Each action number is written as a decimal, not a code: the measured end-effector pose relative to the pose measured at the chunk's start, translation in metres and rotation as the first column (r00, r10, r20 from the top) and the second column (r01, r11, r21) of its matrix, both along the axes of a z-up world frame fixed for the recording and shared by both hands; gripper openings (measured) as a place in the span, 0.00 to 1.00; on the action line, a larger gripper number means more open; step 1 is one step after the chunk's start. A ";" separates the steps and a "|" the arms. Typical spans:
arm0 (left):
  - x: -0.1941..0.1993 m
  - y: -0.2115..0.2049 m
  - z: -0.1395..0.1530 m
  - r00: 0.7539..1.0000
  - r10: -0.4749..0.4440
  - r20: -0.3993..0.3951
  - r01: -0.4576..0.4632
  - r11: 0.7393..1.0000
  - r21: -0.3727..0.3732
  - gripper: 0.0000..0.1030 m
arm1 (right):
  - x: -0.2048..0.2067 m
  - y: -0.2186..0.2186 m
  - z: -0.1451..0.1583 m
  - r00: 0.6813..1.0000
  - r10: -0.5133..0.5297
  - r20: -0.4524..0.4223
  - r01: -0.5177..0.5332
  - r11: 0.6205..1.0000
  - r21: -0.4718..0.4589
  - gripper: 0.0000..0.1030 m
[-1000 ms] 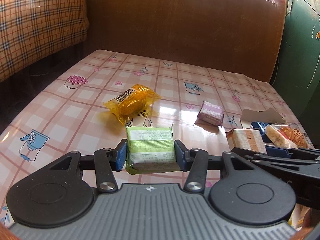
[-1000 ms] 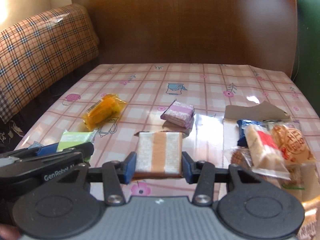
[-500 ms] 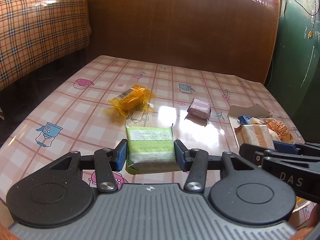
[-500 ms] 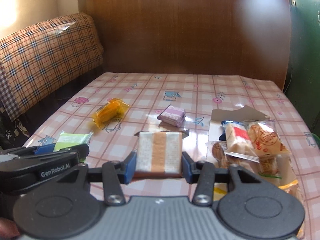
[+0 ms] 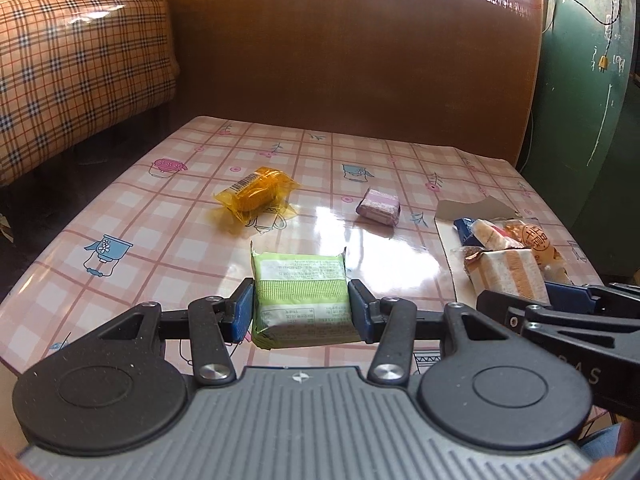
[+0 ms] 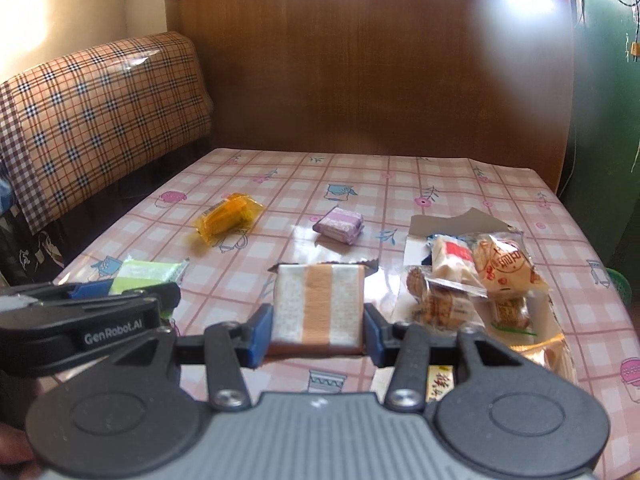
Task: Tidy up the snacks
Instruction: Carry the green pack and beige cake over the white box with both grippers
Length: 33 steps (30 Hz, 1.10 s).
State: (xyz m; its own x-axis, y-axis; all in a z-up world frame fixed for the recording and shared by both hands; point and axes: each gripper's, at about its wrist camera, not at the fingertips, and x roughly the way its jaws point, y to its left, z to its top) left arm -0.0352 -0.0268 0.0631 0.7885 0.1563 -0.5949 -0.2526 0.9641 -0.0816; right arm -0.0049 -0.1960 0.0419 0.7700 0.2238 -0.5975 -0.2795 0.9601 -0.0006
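Sorting midway: left gripper point(image 5: 301, 312) clamped on green packet point(image 5: 302, 300), right gripper point(image 6: 319, 330) clamped on white-and-orange packet point(image 6: 319, 312), both carried above table point(image 6: 440, 176). Gathered already: snack pile point(image 6: 472, 280). Remaining: yellow packet point(image 5: 256, 194), purple packet point(image 5: 379, 206).

Your left gripper point(image 5: 301, 312) and right gripper point(image 6: 318, 336): black linkages, blue pads, silver screws, grey ribbed housings.
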 end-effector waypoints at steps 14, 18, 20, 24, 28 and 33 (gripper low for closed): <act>-0.013 -0.018 0.006 0.998 -0.059 0.009 0.059 0.998 -0.005 0.58 | -0.024 -0.017 0.004 1.000 -0.014 0.017 0.014 1.000 -0.002 0.45; -0.014 -0.021 0.006 0.997 -0.077 0.011 0.077 0.997 -0.004 0.58 | -0.028 -0.022 0.004 0.999 -0.022 0.028 0.022 1.000 -0.011 0.45; -0.014 -0.021 0.006 0.996 -0.083 0.014 0.083 0.997 -0.003 0.58 | -0.030 -0.026 0.005 0.999 -0.029 0.034 0.029 1.000 -0.012 0.45; -0.016 -0.021 0.008 0.995 -0.099 0.017 0.099 0.995 -0.001 0.58 | -0.031 -0.032 0.007 0.998 -0.042 0.041 0.043 0.999 -0.008 0.45; -0.017 -0.021 0.009 0.994 -0.109 0.020 0.109 0.994 -0.001 0.58 | -0.031 -0.038 0.007 0.997 -0.058 0.041 0.058 0.998 0.000 0.45; -0.017 -0.023 0.009 0.992 -0.127 0.023 0.128 0.992 -0.007 0.58 | -0.033 -0.045 0.009 0.996 -0.076 0.050 0.075 0.997 0.003 0.45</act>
State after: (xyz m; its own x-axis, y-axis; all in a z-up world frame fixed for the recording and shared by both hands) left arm -0.0526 -0.0496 0.0720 0.8146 0.0489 -0.5780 -0.1256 0.9877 -0.0935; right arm -0.0374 -0.2413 0.0511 0.8138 0.1645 -0.5573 -0.2059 0.9785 -0.0117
